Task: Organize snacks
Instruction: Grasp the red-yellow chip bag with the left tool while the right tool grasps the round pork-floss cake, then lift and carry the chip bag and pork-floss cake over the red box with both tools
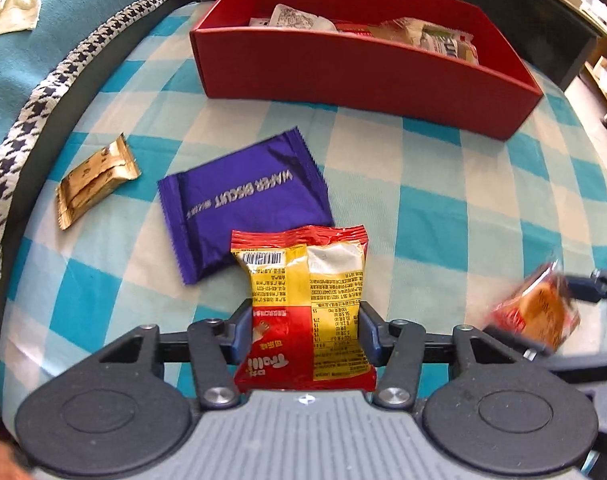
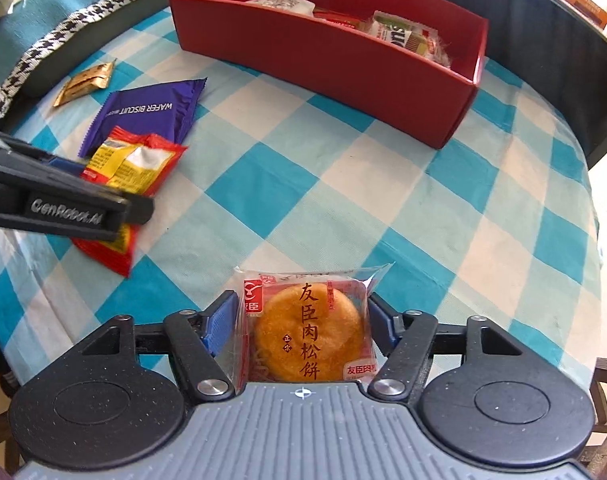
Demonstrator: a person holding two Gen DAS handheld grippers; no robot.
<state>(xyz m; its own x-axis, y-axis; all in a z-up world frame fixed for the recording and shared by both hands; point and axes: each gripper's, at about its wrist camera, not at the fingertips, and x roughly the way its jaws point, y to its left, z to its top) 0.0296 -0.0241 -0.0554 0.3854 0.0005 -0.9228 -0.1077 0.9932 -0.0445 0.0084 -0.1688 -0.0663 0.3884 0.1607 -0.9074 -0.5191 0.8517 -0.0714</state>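
Observation:
My left gripper (image 1: 303, 320) is shut on a red and yellow snack packet (image 1: 303, 280), its blue pads pressing both sides; the same packet (image 2: 143, 164) shows at the left of the right wrist view. My right gripper (image 2: 303, 312) is shut on a clear-wrapped round golden pastry with a red label (image 2: 307, 332), which appears blurred at the right edge of the left wrist view (image 1: 539, 312). A red open box (image 1: 363, 76) (image 2: 323, 60) stands at the far side and holds several wrapped snacks.
A purple wafer biscuit pack (image 1: 243, 200) (image 2: 151, 112) and a gold bar wrapper (image 1: 95, 180) (image 2: 85, 82) lie on the blue and white checked tablecloth (image 1: 463, 200). A teal cushion with houndstooth trim (image 1: 43, 92) borders the left side.

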